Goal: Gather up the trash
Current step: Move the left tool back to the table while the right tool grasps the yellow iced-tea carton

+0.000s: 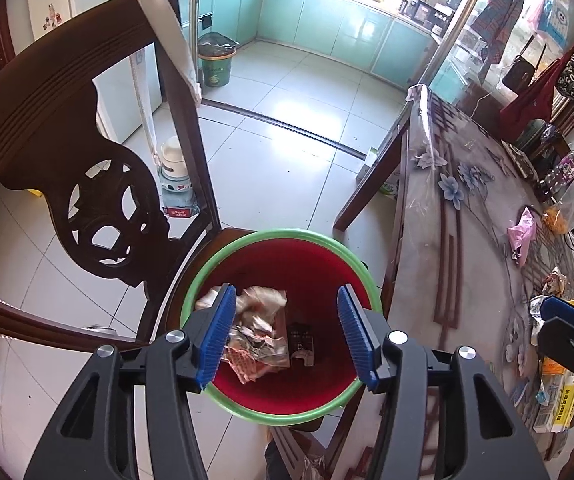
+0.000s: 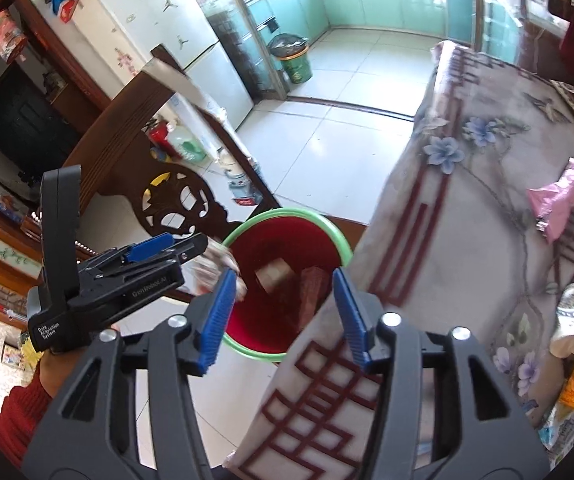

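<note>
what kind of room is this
Most likely a home dining area opening onto a kitchen: a cloth-covered table, a carved wooden chair, a white fridge, and teal kitchen cabinets beyond.

Bin (image 1: pixel 275 240): smooth plastic, green rim looking glossy, red inner wall showing a soft sheen. Wrappers (image 1: pixel 259 320) inside: crinkled foil and paper, catching light in patches. Left gripper (image 1: pixel 285 332): matt black plastic arms, ribbed blue pads (image 1: pixel 217 336), polished metal pivot caps. Right gripper (image 2: pixel 283 312): same finish. Table (image 2: pixel 467 208): clear glossy plastic sheet lying over a printed floral cloth. Chair (image 1: pixel 67 120): dark carved wood, varnish gleaming. Floor (image 1: pixel 287 128): glazed tiles reflecting daylight. Pink bag (image 2: pixel 559 200): thin shiny film, wrinkled.
</note>
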The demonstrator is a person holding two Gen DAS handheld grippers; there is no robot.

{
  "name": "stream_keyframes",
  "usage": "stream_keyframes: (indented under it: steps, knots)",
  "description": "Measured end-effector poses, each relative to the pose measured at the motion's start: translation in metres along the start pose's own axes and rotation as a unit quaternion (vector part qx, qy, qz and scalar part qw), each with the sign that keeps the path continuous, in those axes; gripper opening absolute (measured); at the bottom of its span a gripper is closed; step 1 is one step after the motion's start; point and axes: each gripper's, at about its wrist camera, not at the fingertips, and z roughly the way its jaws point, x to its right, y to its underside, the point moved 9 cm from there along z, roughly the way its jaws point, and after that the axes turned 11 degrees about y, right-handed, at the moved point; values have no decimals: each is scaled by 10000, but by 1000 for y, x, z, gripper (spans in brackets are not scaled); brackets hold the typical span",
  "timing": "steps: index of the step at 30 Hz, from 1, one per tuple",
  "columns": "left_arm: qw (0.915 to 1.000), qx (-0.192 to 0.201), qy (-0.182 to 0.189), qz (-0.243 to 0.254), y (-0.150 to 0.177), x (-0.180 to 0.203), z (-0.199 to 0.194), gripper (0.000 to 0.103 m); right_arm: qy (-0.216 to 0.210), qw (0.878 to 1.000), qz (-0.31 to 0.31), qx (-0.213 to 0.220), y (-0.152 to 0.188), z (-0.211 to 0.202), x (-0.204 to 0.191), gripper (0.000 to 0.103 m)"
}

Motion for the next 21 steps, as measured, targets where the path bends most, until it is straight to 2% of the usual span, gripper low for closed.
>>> stream_keyframes:
  steps: [4,8,14,18,21]
  knots:
    - [9999,7,110,81,-1,13,2,57,172,9997,163,60,6,-10,19,55]
    - [9995,36,201,255,-2,33,5,72,425,9984,363,97,17,-21,47,63]
    - [9975,-76,365,603,-1,71,11,72,960,9908,949,60,52,-42,122,63]
    - [9940,-272,493,941,7,110,21,72,1511,9750,1628,47,80,-63,200,63]
    - [9903,-392,637,1168,17,144,30,72,1915,9577,2146,20,97,-74,263,63]
